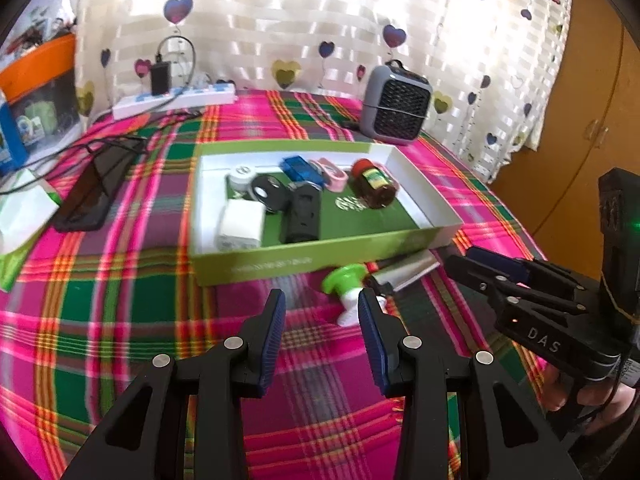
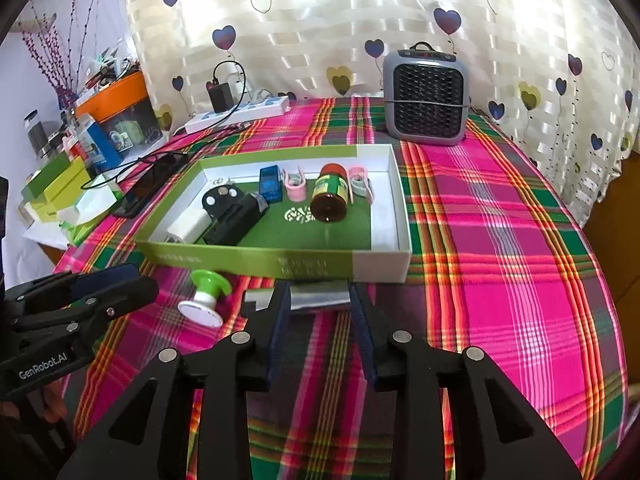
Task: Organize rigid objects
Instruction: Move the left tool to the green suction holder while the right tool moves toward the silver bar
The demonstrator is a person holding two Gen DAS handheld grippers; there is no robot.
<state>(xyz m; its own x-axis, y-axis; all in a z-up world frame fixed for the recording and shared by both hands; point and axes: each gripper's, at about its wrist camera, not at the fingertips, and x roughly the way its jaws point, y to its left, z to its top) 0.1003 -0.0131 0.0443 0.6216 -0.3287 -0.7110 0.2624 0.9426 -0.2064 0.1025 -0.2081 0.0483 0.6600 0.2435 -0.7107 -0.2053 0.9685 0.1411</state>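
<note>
Here the coming move turns on two small things lying on the counter [image 2: 500, 240] just in front of the green box [image 2: 256, 258], each with its own gripper lined up on it.

The left gripper [image 1: 322, 312] has its jaws standing apart with nothing between the pads. The green-and-white spool [image 1: 346, 292] lies just ahead of it and slightly toward its right finger, whose tip overlaps the spool's white end in the left wrist view; whether it touches, I cannot tell. The spool lies tipped on its side, its green flange pointing away toward the box and its white flange nearer the gripper, so its long axis runs roughly along the gripper's pointing line.

To the right of the spool, the silver clip-like bar [image 2: 320, 296] lies flat against the foot of the box wall, its long axis running crosswise to the right gripper [image 2: 320, 312]. That gripper is released: its jaws straddle the bar's middle, one pad at each side, with no clear press on it visible. The right hand is plainly the nearer one to the bar, the left to the spool.

In my judgement, the right gripper needs only to clench where it stands, then lift the bar over the near wall into the box.
</note>
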